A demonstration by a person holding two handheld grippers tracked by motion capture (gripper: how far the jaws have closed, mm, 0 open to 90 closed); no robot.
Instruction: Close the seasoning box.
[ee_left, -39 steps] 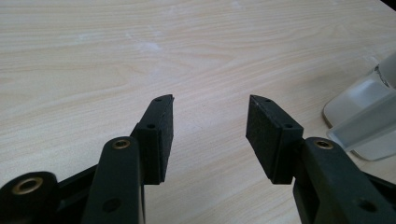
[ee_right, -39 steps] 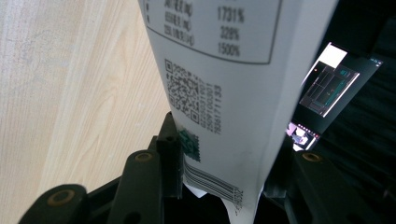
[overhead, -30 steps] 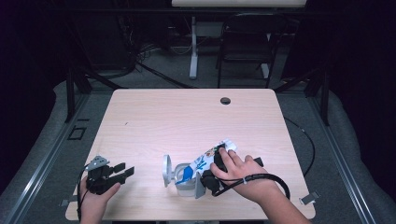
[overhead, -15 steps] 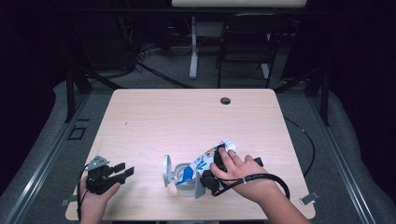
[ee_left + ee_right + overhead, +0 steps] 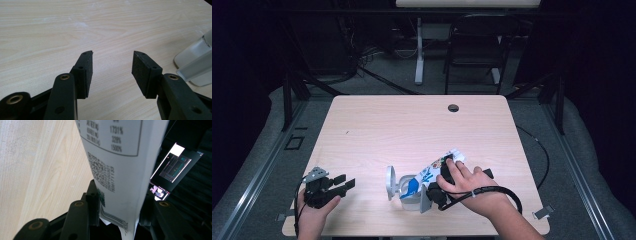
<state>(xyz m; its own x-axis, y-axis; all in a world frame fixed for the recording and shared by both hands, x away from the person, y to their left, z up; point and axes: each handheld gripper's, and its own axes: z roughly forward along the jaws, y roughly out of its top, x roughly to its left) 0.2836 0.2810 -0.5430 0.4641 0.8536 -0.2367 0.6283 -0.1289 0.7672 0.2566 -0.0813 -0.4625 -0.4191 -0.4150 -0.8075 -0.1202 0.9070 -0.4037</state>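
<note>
- The right gripper (image 5: 432, 192) sits near the worktop's (image 5: 412, 130) near edge, right of centre, with the person's right hand (image 5: 464, 180) wrapped over it.
- Its jaws pinch a white carton (image 5: 434, 170) with blue print; in the right gripper view the carton (image 5: 120, 157) rises between the two pads, both pressing on its sides.
- The carton lies tilted, its far end pointing up and to the right, its near end dipping towards a clear glass container (image 5: 407, 187) just left of the gripper.
- A round lid-like disc (image 5: 389, 182) stands on edge at the container's left side.
- The left gripper (image 5: 343, 184) rests near the near-left corner, well apart from the carton, held by the left hand (image 5: 314, 212).
- Its jaws are spread with bare worktop (image 5: 75, 30) between them; the glass container (image 5: 197, 62) shows at the right edge there.
</note>
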